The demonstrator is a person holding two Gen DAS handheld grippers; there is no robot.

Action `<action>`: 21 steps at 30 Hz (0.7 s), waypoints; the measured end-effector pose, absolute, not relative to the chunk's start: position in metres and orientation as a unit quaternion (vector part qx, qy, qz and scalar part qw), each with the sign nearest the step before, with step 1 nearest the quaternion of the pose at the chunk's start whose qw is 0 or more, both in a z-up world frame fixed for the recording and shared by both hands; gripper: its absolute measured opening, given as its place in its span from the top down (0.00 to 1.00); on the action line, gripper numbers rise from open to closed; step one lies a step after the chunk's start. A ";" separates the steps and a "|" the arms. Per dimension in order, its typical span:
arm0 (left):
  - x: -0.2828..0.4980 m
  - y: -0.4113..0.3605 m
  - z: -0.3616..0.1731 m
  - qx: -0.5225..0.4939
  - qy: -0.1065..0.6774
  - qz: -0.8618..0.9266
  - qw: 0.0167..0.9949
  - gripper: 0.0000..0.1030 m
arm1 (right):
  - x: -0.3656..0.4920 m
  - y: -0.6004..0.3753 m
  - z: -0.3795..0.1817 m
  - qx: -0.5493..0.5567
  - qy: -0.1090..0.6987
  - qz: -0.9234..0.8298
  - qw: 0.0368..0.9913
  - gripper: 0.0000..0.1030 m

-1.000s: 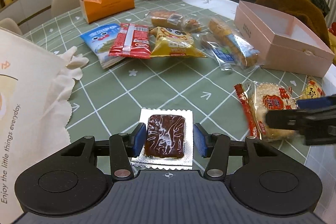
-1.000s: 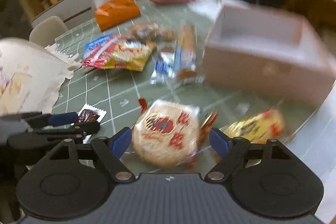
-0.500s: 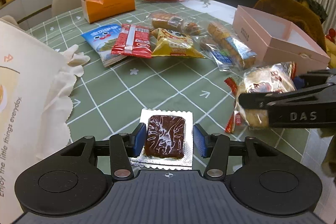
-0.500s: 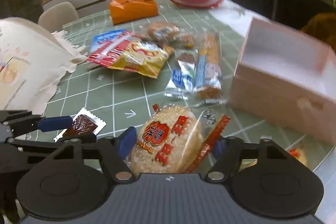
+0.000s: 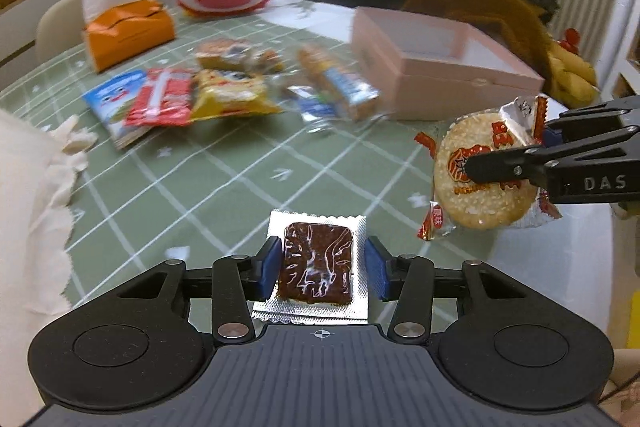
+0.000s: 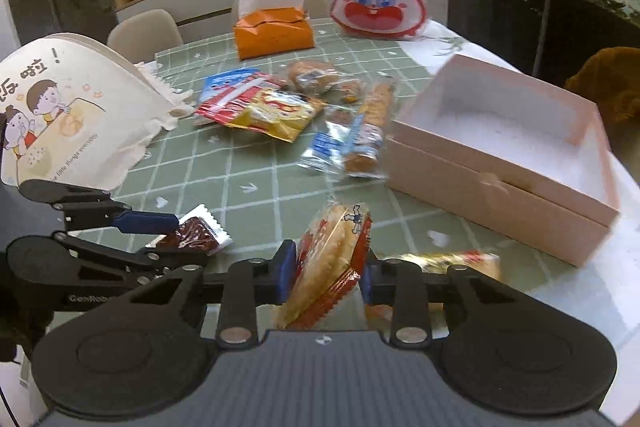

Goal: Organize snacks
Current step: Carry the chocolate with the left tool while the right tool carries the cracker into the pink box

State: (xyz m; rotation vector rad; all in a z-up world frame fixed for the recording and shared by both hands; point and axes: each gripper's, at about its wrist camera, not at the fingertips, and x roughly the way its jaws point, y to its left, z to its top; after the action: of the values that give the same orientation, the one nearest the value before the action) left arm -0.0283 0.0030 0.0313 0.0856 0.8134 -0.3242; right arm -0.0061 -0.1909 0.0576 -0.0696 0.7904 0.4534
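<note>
The step in hand looks like the carry: the right claw is clamped on the round rice cracker packet, held on edge above the bench, while the left claw has its pads apart on either side of the chocolate wafer packet, not visibly pressing it, so whether that packet is lifted or lying on the cloth cannot be told. The likely next move is to bring the cracker over the rim of the pink box, which stands open and bare near the bench's right edge, and let go inside it. Counted: one pink box; one cracker packet in the right claw; one wafer packet at the left claw; one yellow packet near the bench's near edge; roughly seven packets in the loose cluster mid-bench, the blur making that count uncertain.
</note>
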 end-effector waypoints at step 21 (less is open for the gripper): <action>0.144 -0.095 0.139 -0.001 0.320 -0.297 0.900 0.50 | 0.100 -0.286 0.191 0.037 0.310 0.120 0.942 0.93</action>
State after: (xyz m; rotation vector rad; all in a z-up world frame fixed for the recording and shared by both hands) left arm 0.1444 -0.0952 0.1392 -0.0028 0.6619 -0.6155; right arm 0.1000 -0.2863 0.1910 0.0758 0.6327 0.2451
